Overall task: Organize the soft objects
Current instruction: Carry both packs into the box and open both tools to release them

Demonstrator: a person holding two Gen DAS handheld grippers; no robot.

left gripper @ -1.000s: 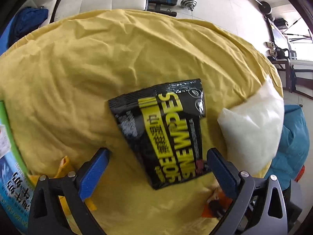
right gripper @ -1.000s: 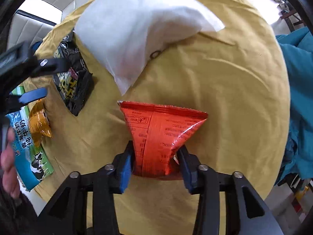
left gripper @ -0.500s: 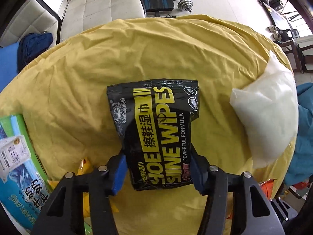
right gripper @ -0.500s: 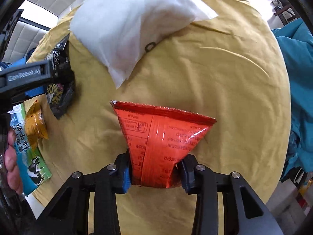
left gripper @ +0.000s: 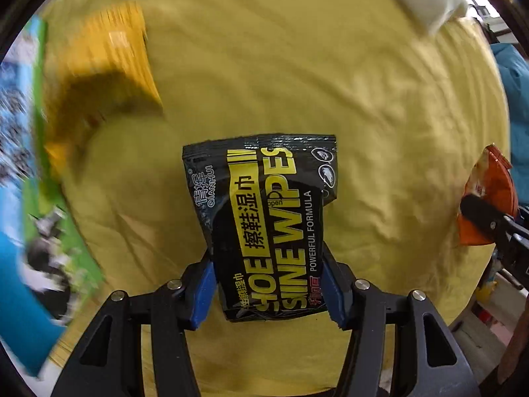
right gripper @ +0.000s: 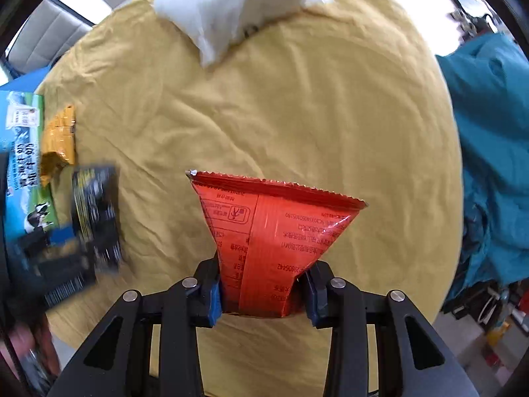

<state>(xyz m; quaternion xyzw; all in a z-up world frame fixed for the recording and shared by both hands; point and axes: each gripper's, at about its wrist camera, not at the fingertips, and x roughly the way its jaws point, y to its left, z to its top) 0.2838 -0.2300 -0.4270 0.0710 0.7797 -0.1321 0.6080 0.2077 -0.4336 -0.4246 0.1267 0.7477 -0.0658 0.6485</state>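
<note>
Left gripper (left gripper: 269,292) clamps wipes pack (left gripper: 264,228), long axis pointing far; right gripper (right gripper: 263,292) grips red pouch (right gripper: 267,248); orange packet (left gripper: 109,76) far-left, nearer my left.

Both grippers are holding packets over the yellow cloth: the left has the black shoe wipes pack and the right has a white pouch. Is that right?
Not quite. The right gripper is shut on a red snack bag, as the right wrist view shows; the white pouch lies on the yellow cloth beyond it. The left gripper does hold the black wipes pack.
</note>
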